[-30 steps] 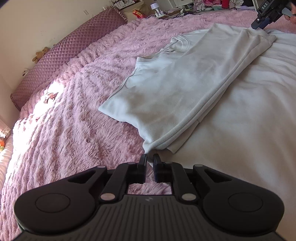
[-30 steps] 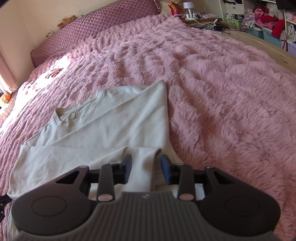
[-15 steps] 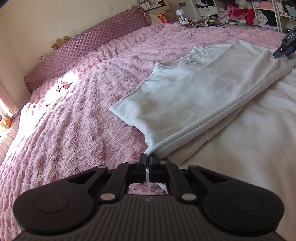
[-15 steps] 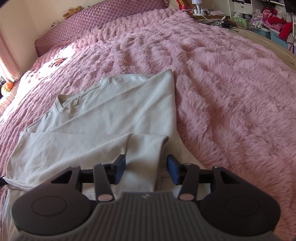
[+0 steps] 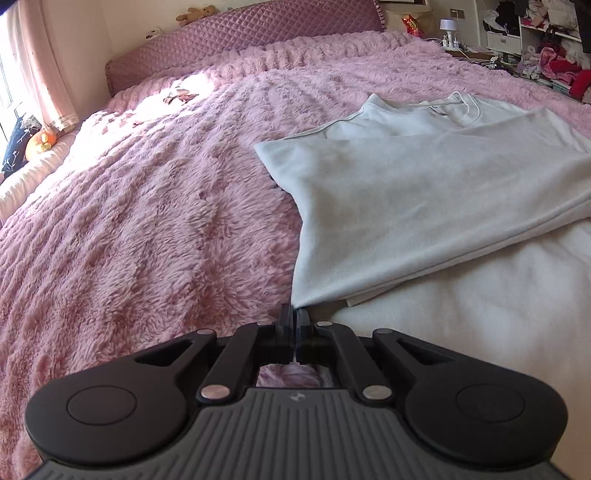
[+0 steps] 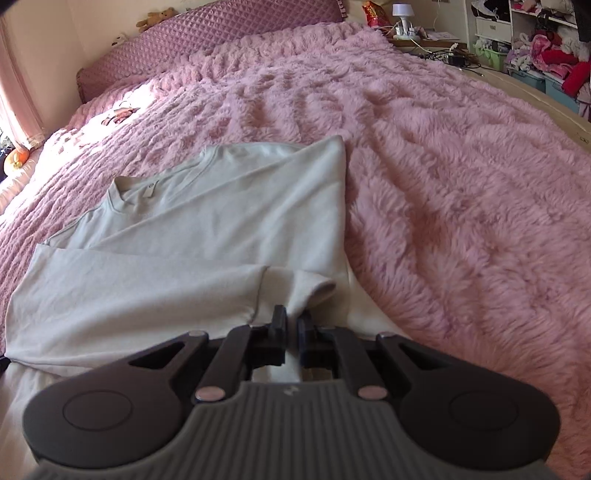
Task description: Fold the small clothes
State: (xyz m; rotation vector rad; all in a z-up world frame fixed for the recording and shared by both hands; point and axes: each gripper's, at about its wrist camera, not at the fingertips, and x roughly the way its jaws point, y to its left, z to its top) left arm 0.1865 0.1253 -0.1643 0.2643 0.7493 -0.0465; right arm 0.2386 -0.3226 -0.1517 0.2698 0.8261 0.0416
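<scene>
A pale grey-white shirt (image 6: 207,236) lies part-folded on the pink bed (image 6: 461,192); left tool (image 5: 294,314) and right tool (image 6: 291,317) pinch its near corners.

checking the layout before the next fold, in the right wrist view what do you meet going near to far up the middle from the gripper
right gripper shut on the shirt's sleeve → pale shirt → pink fluffy blanket → quilted headboard

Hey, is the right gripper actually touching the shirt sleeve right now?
Touching. In the right wrist view the right gripper is closed with a fold of the shirt sleeve pinched between its fingers.
</scene>
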